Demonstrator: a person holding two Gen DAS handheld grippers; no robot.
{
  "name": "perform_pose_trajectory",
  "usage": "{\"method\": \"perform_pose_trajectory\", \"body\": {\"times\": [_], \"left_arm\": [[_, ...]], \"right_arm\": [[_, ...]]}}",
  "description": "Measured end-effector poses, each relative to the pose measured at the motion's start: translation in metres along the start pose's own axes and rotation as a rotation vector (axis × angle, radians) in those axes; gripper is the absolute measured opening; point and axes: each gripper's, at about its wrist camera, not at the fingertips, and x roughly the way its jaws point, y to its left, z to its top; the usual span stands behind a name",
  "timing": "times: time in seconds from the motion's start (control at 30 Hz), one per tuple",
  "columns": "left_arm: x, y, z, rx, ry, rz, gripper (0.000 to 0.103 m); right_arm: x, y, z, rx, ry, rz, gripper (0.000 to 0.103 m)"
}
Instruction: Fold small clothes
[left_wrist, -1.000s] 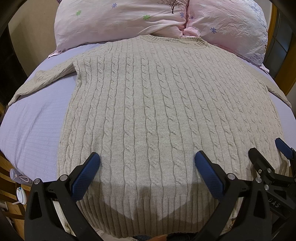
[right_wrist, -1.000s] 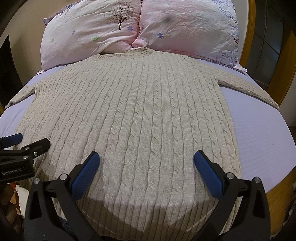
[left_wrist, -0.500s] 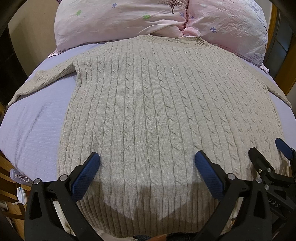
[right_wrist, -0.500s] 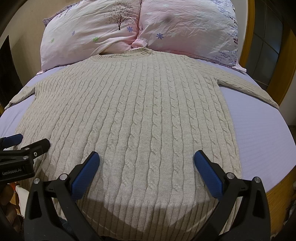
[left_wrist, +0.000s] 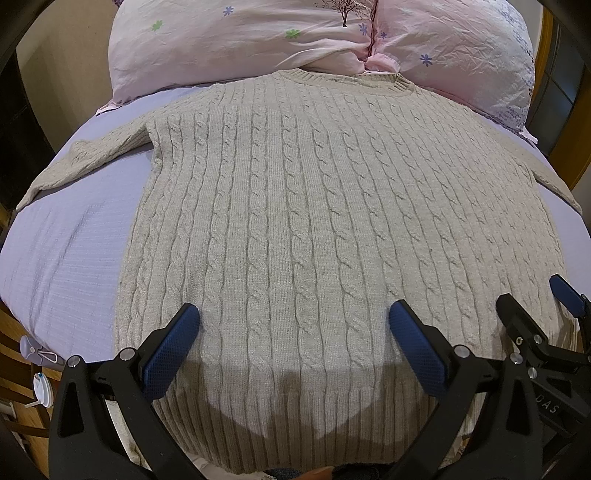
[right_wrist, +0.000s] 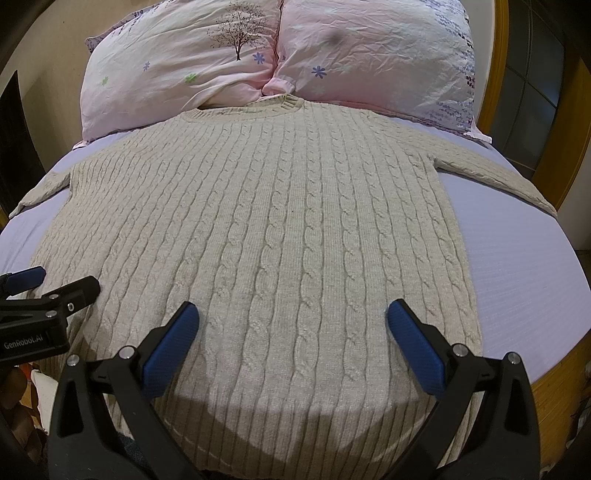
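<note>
A beige cable-knit sweater (left_wrist: 314, 221) lies flat on a lilac bed sheet (left_wrist: 66, 258), collar toward the pillows, both sleeves spread out to the sides. It also fills the right wrist view (right_wrist: 280, 236). My left gripper (left_wrist: 293, 325) is open and empty, hovering over the hem's left half. My right gripper (right_wrist: 291, 321) is open and empty over the hem's right half. Each gripper shows at the edge of the other's view: the right one (left_wrist: 535, 306), the left one (right_wrist: 55, 282).
Two pink floral pillows (right_wrist: 207, 62) lie at the head of the bed. A wooden bed frame (right_wrist: 576, 140) runs along the right side. The bed's near left edge drops off to a wooden floor with small objects (left_wrist: 37, 369).
</note>
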Motion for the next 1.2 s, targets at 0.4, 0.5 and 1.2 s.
{"method": "perform_pose_trajectory", "body": {"times": [0.4,0.5,1.2], "left_arm": [[0.0,0.0,0.0,0.0,0.0,0.0,0.102],[0.0,0.0,0.0,0.0,0.001,0.0,0.102],[-0.016,0.04,0.006,-0.095,-0.115,-0.271,0.102]], "right_arm": [[0.0,0.0,0.001,0.0,0.0,0.001,0.101],[0.0,0.0,0.001,-0.001,0.0,0.001,0.101],[-0.025,-0.233,0.048,0.551,-0.211,0.191,0.101]]}}
